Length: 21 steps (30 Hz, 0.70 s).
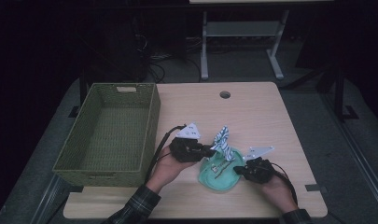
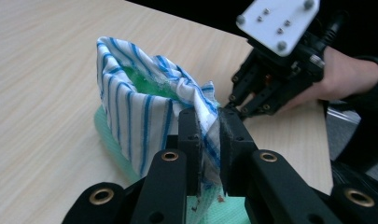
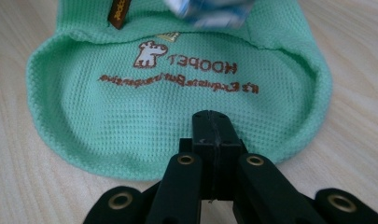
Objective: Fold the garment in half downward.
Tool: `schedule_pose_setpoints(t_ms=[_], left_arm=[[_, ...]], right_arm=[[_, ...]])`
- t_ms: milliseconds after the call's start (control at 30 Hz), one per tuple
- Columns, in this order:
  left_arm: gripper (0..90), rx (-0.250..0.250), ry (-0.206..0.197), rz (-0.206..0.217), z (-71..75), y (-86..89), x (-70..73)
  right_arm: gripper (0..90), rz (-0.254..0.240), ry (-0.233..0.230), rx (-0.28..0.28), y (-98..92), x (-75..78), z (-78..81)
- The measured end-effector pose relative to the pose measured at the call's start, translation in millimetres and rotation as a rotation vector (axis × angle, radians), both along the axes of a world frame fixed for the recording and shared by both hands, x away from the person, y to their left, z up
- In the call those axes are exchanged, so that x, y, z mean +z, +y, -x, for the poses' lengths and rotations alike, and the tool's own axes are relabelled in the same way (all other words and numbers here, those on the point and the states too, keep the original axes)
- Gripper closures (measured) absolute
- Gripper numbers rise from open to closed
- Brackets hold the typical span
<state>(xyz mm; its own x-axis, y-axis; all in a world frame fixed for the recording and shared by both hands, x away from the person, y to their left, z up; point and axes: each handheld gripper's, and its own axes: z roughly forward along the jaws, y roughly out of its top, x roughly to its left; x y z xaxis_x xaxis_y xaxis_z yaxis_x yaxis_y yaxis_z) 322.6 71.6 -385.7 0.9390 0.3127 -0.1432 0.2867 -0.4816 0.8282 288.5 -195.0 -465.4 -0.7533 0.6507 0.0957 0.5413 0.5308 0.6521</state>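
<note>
A mint-green knitted pet garment point(image 1: 219, 176) with brown "HOOPET" lettering point(image 3: 205, 65) lies flat near the table's front edge. A white cloth with blue stripes and green lining point(image 1: 222, 139) rises from its far end. My left gripper point(image 1: 210, 150) is shut on that striped cloth point(image 2: 140, 116), pinching one edge between its jaws point(image 2: 209, 116) and holding it up. My right gripper point(image 1: 238, 170) has its jaws pressed together point(image 3: 213, 119), tips resting on the garment's near hem point(image 3: 177, 154). No fabric shows between them.
A green woven basket point(image 1: 151, 121) with nothing in it stands on the left side of the wooden table point(image 1: 252, 107). A round cable hole point(image 1: 225, 94) sits near the far edge. A grey table frame point(image 1: 242, 32) stands on the floor behind.
</note>
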Motion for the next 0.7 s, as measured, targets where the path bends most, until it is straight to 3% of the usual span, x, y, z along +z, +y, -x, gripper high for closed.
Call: schedule_pose_setpoints(t_ms=[167,333,500,700], left_arm=[[80.2,-0.058,0.023,-0.008,4.7,-8.0,-7.7],[80.1,-0.087,0.034,-0.024,7.9,-15.1,-15.8],[79.4,-0.111,0.032,-0.054,11.8,-23.1,-22.6],[72.7,-0.121,0.026,-0.042,14.8,-27.5,-23.9]], right_arm=[[89.8,-0.001,0.004,0.0,-0.3,0.0,-0.1],[89.8,0.011,0.002,0.0,-2.4,1.2,-0.6],[89.7,-0.025,-0.017,-0.053,-22.4,10.6,0.0],[89.8,-0.074,-0.033,-0.051,-31.2,16.9,4.2]])
